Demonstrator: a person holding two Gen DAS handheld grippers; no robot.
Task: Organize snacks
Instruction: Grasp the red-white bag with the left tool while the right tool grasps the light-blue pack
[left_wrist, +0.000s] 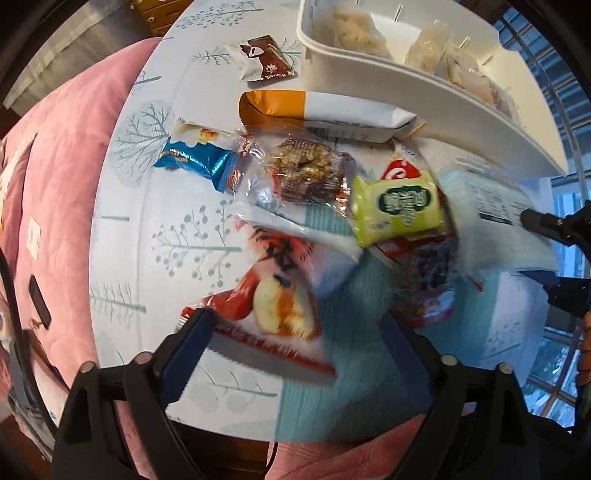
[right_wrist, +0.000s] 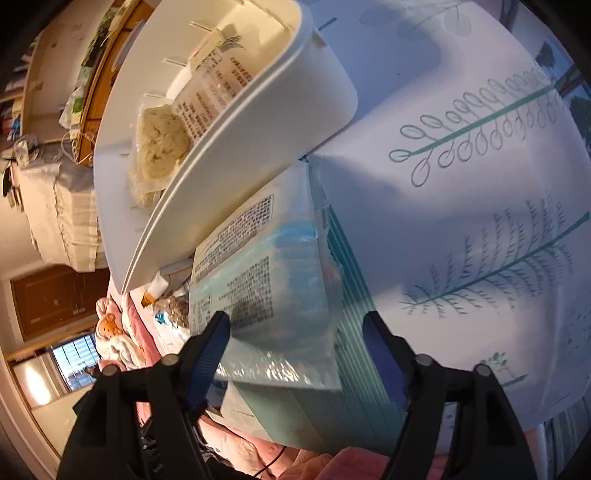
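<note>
My left gripper (left_wrist: 295, 328) points down at the table and stands open. A red and white snack bag (left_wrist: 280, 302) lies between its fingers, and the pads do not press on it. A green packet (left_wrist: 397, 206), a clear nut bar packet (left_wrist: 306, 170), a blue packet (left_wrist: 199, 157), an orange and white bag (left_wrist: 314, 109) and a brown packet (left_wrist: 264, 59) lie further on. My right gripper (right_wrist: 295, 325) is open around a pale blue printed packet (right_wrist: 266, 295). Its right finger stands clear of the packet. The white bin (right_wrist: 229, 155) holds several pale packets.
The table carries a white cloth with a tree print (left_wrist: 192, 247) and a teal stripe (right_wrist: 354, 295). Pink bedding (left_wrist: 66, 184) lies beside the table at the left. The bin's rim (left_wrist: 424, 88) runs along the far side of the snack pile. A window (left_wrist: 554, 354) shows at the right.
</note>
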